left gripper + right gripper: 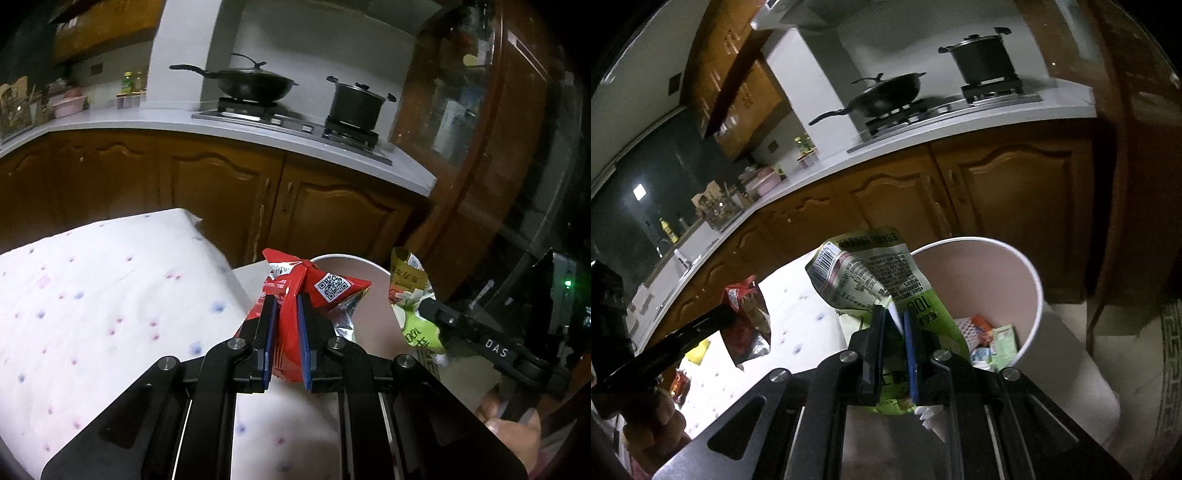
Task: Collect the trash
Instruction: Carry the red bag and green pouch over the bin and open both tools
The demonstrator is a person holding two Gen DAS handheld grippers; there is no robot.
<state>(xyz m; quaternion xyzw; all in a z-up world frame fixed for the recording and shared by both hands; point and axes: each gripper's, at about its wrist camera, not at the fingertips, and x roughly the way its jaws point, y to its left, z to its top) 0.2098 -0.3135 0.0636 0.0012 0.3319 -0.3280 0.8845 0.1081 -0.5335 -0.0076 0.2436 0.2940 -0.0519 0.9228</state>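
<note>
1. Left wrist view: the left gripper (286, 306) has its blue-padded jaws clamped tight on a crumpled red foil snack wrapper (314, 291) with a QR code on it. The wrapper hangs right at the near rim of a round white paper bucket (369, 264) with a pinkish inside. Over on the right edge the right gripper (430, 308) pinches a crinkled green and white snack bag (410, 299), also just beside that bucket. Bottom left is a bench covered in a white cloth with small pink and blue dots (92, 295). Further back there's a black wok with a lid (255, 85) and a black lidded pot (356, 105) on a gas hob.

2. Right wrist view: same deal from the other side. The right gripper (894, 321) jaws are squeezed shut on the green and white snack bag (864, 273), which hangs over the near-left rim of the white paper bucket (1030, 273). Some bits of packaging litter (993, 338) already sit at the bottom of it. On the left, the left gripper (729, 315) carries the red wrapper (748, 321) above the dotted cloth (805, 325), well left of the bucket.
</note>
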